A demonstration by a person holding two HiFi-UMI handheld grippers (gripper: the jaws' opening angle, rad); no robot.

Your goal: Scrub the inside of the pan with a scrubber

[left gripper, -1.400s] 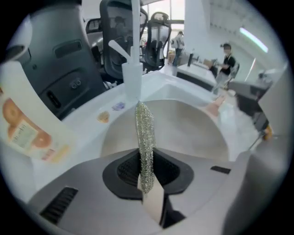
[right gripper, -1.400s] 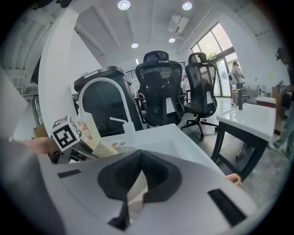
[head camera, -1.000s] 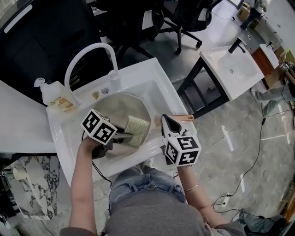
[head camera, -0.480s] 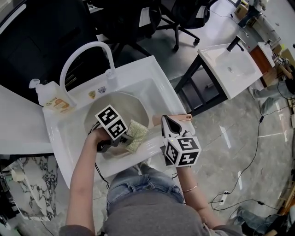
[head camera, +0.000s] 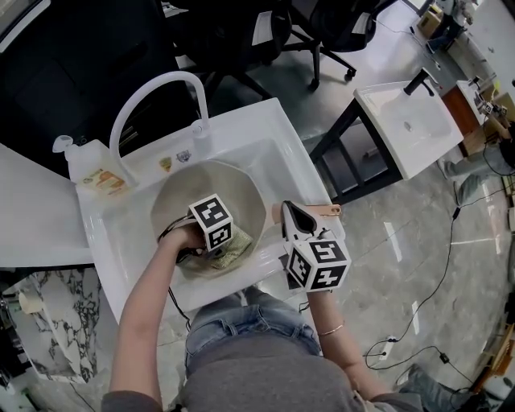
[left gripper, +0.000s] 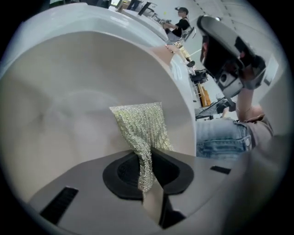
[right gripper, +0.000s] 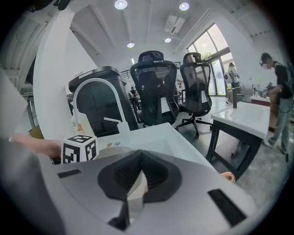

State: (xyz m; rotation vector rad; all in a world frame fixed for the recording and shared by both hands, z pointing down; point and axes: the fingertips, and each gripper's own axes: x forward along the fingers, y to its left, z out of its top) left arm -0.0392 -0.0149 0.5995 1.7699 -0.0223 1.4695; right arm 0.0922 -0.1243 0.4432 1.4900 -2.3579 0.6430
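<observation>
While left hand-held gripper point(left gripper: 143, 160) pinches scrubber point(left gripper: 140, 126), length runs into pan point(left gripper: 69, 92).

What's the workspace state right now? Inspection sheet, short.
Surface: white sink, nothing loose on the basin wall.
Job's things: pan in the basin; scrubber lies against its inside.
Clutter: soap bottle on the sink rim, by the faucet.
Grippers: left gripper shut on scrubber; right gripper shut on pan handle.
Cables: cable trails across the floor, right side.
Surroundings: office chairs, second sink on a stand.
</observation>
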